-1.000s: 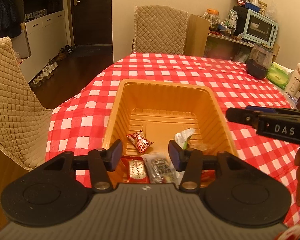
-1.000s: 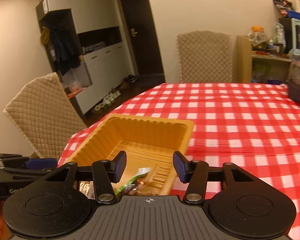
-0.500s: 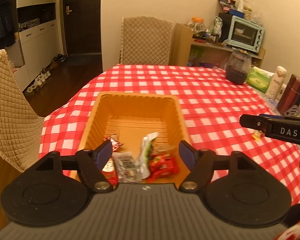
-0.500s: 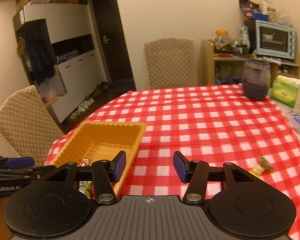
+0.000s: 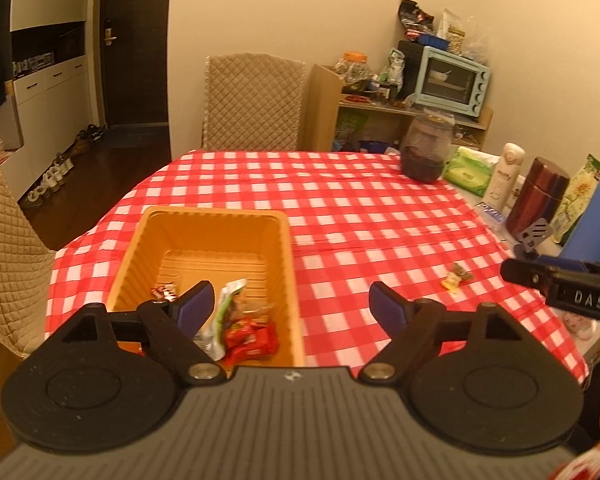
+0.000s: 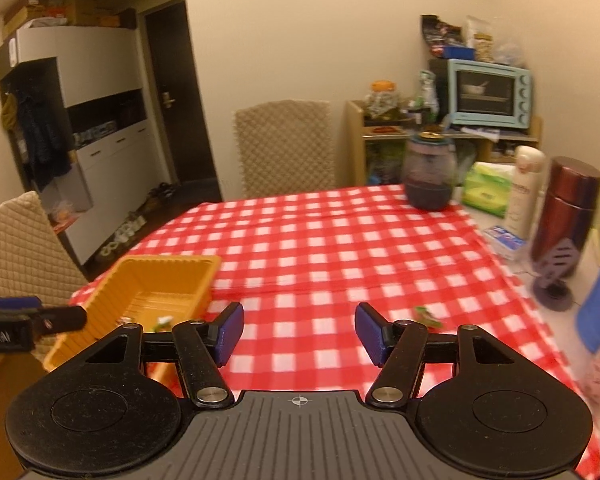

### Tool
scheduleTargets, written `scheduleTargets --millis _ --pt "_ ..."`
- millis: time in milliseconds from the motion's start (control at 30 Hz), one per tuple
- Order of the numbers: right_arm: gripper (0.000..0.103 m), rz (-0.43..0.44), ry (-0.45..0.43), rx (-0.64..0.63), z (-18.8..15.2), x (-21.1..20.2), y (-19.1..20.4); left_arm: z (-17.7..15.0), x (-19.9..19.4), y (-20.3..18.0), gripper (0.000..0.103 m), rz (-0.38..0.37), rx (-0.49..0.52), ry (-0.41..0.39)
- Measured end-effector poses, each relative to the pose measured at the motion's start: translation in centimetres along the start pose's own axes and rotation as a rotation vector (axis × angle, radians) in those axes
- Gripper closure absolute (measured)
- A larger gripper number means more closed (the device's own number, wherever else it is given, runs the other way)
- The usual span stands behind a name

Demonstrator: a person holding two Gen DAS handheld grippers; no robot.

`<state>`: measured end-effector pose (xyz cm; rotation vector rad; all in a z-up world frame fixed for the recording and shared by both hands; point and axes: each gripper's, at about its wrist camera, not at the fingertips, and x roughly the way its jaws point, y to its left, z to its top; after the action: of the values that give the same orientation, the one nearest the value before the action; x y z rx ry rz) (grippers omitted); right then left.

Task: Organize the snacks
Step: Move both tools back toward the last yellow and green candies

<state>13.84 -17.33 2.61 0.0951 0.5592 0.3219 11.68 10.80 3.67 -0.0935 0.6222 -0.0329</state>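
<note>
Left gripper [image 5: 288, 306] jaws just widening, empty, above the ribbed orange plastic tray [image 5: 284, 240] of crinkly wrappers; right gripper [image 6: 299, 333] spreading too, nothing between; small wrapped candy [image 6: 427, 315] on checked cloth.

Checked table [image 5: 340, 200]; orange tray [image 5: 216, 216], jar [image 5: 426, 148], loose candy [image 5: 456, 278] (small)

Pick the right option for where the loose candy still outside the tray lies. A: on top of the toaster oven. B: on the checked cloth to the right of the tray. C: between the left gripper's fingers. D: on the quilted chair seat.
B: the candy lies alone on the cloth, to the right of the tray.
</note>
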Motion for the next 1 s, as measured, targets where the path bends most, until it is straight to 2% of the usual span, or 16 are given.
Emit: scheduleTargets --millis 533,800,1000 --pt "0.041 -0.141 0.004 0.089 -1.9 -3.2 -7.3 0.7 1.9 -5.9 0.018 -0.105 0.078 0.012" --pt "0.041 -0.167 0.025 0.111 -2.1 -2.4 -10.3 0.8 5.0 -9.6 0.018 -0.155 0.136 0.038" --pt "0.041 -0.17 0.041 0.132 -2.5 -0.3 -13.0 0.6 8.8 -12.6 0.018 -0.203 0.171 0.06"
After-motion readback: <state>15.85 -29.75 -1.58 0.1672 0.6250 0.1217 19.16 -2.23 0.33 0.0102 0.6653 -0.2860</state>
